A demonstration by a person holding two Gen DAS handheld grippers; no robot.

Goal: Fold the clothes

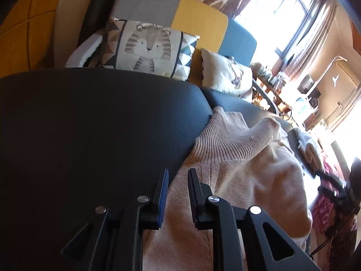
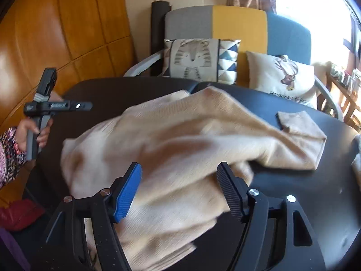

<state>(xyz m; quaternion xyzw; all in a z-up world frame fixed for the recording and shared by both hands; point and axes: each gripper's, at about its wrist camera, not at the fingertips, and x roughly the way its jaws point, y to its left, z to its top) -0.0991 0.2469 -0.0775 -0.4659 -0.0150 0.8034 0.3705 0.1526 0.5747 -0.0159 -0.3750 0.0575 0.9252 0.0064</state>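
A beige knit sweater (image 2: 180, 135) lies heaped on the black padded table (image 2: 293, 192), blurred in the right wrist view. Its ribbed roll collar (image 1: 225, 140) rests against a table seam. One sleeve cuff (image 2: 293, 122) lies flat at the far right. My left gripper (image 1: 178, 176) hovers over the sweater's left edge. Its jaws stand a narrow gap apart with no cloth pinched between them. My right gripper (image 2: 179, 167) is wide open just above the sweater's near part, and its pads are off the fabric. A hand (image 2: 33, 133) grips the left tool's handle at the table's left rim.
Behind the table stands a sofa (image 2: 237, 22) with grey, yellow and blue back panels. It carries a tiger cushion (image 2: 198, 58) and a deer cushion (image 2: 282, 76). A wooden wall (image 2: 56, 33) is at the left, and more pale cloth (image 2: 357, 158) at the right edge.
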